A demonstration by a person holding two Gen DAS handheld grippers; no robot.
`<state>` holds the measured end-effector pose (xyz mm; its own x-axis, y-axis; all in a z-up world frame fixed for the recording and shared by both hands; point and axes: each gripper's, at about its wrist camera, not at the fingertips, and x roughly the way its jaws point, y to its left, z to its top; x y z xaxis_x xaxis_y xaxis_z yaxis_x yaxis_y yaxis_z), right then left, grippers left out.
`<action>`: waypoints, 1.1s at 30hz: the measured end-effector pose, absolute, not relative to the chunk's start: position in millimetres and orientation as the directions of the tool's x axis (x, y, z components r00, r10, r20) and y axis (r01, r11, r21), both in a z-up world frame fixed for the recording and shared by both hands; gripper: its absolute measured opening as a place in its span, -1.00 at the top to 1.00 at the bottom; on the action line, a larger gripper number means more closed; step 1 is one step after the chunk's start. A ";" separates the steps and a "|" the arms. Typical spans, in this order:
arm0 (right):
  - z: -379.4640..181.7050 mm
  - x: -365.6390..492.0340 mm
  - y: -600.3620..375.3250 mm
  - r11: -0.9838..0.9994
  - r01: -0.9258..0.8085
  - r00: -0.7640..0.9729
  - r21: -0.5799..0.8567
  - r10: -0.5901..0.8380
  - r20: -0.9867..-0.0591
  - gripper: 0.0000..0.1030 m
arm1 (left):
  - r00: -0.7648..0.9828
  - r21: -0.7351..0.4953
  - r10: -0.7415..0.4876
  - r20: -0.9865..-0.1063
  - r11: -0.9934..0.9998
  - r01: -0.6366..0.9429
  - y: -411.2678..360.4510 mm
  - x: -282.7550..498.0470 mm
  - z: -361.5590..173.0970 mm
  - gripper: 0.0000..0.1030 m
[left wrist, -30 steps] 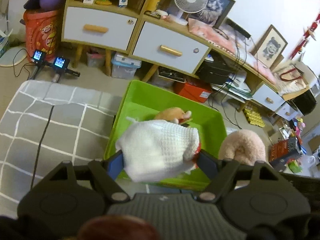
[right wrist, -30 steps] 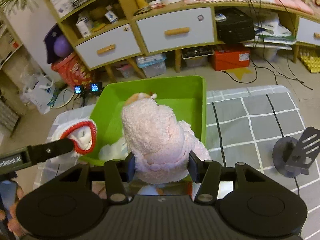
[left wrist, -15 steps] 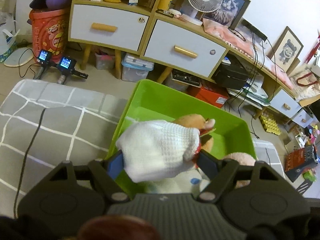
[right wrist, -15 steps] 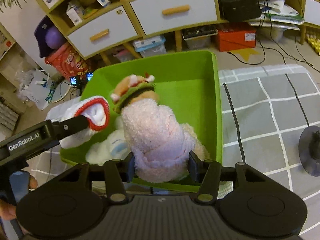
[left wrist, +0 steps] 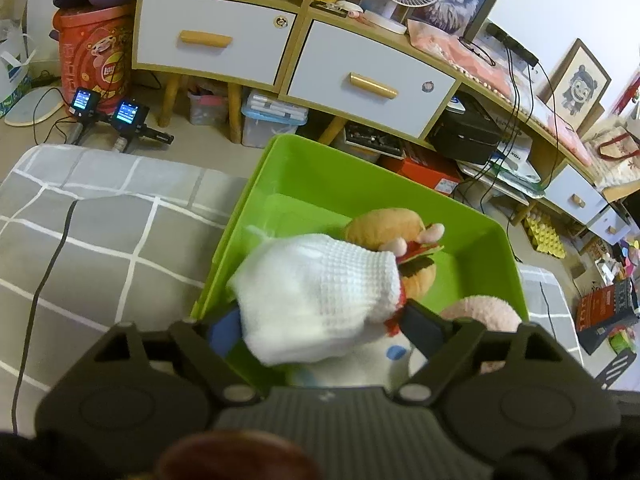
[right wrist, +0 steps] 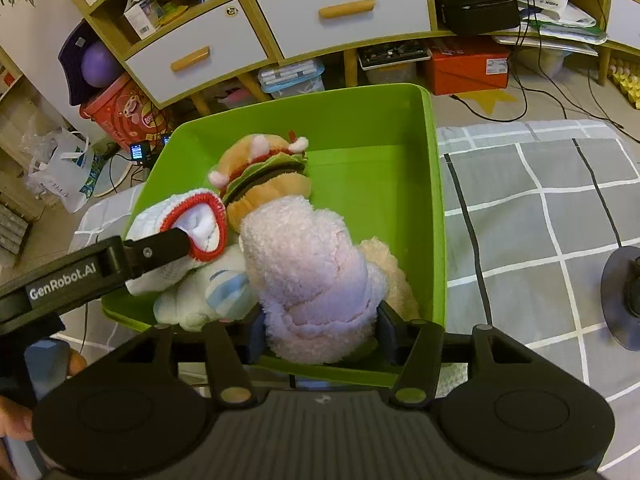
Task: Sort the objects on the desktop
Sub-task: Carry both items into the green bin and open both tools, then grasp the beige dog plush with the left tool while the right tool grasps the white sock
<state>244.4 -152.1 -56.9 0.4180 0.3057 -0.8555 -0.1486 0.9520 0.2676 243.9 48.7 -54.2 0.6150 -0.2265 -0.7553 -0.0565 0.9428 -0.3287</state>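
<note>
My left gripper (left wrist: pixel 320 322) is shut on a white knitted sock with a red cuff (left wrist: pixel 316 300) and holds it over the near left part of the green bin (left wrist: pixel 320 176). The sock also shows in the right wrist view (right wrist: pixel 192 224). My right gripper (right wrist: pixel 320 328) is shut on a fluffy pink plush (right wrist: pixel 308 276) over the near side of the green bin (right wrist: pixel 434 200). A plush hamburger (right wrist: pixel 264 176) lies in the bin; it also shows in the left wrist view (left wrist: pixel 384 226). A white and blue soft toy (right wrist: pixel 212 292) lies under the sock.
The bin rests on a grey checked cloth (right wrist: pixel 540 208) with a black cable (left wrist: pixel 44 280) across it. A black round stand (right wrist: pixel 624 296) sits at the right. A cabinet with drawers (left wrist: pixel 280 56) and floor clutter lie beyond.
Both grippers have moved forward and lower over the bin with their loads. The plush hamburger and white toy in the bin show more fully.
</note>
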 end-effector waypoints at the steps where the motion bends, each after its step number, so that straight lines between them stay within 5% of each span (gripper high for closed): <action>1: -56.0 245.3 -151.5 0.953 -0.149 0.417 0.265 0.303 -0.857 -0.11 | 0.614 -0.329 -0.227 -0.756 0.943 -0.057 48.9 243.7 -54.0 -0.67; 11: -40.7 238.0 -154.5 0.957 -0.151 0.433 0.247 0.289 -0.854 -0.55 | 0.609 -0.360 -0.256 -0.751 0.932 -0.052 51.5 238.2 -44.4 -0.94; 33: -2.2 187.3 -173.9 0.967 -0.190 0.428 0.172 0.239 -0.871 -0.58 | 0.582 -0.358 -0.292 -0.759 0.934 0.001 61.6 183.8 -6.4 -0.99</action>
<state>187.3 -173.9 -2.2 0.4282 0.2395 -0.8714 -0.1899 0.9666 0.1723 183.8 61.6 -6.4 0.5817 -0.2919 -0.7592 0.0009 0.9336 -0.3583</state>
